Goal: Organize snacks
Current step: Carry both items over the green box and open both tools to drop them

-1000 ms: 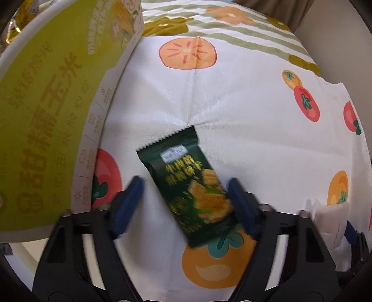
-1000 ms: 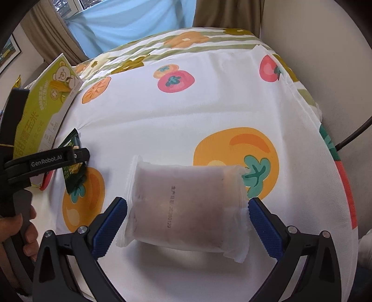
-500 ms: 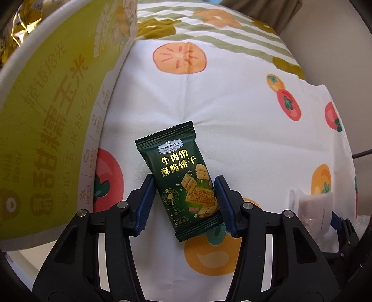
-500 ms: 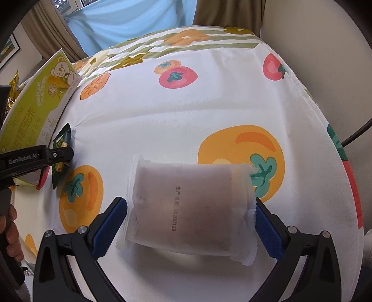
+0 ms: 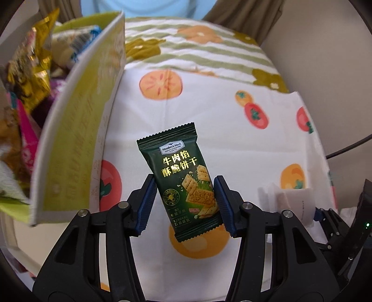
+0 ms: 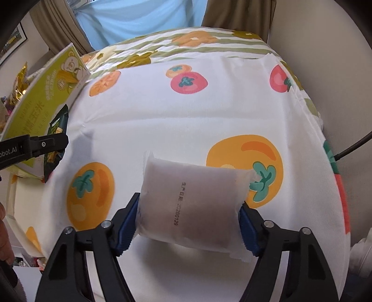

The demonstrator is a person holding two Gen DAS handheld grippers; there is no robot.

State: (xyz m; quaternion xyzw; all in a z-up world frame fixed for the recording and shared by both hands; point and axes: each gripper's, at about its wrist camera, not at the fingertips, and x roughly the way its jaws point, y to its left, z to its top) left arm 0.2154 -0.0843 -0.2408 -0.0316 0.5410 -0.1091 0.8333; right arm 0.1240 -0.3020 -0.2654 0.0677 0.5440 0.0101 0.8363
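My left gripper (image 5: pixel 184 204) is shut on a dark green cracker packet (image 5: pixel 183 178) and holds it lifted above the fruit-print tablecloth (image 5: pixel 209 111), just right of the yellow-green snack box (image 5: pixel 83 111). The packet also shows in the right wrist view (image 6: pixel 54 139), beside the box (image 6: pixel 46 93). My right gripper (image 6: pixel 188 223) is shut on a white frosted snack pouch (image 6: pixel 190 197), its blue pads pressing both sides. That pouch also shows in the left wrist view (image 5: pixel 290 199).
The box holds several snack bags, among them a gold foil one (image 5: pixel 32 62) and a pink one (image 5: pixel 25 130). A black cable (image 6: pixel 351 148) hangs at the table's right edge. Curtains and a window (image 6: pixel 139 18) lie beyond the table.
My left gripper closed on the green packet and raised it, bringing the box interior into view. My right gripper closed from wide open onto the white pouch.
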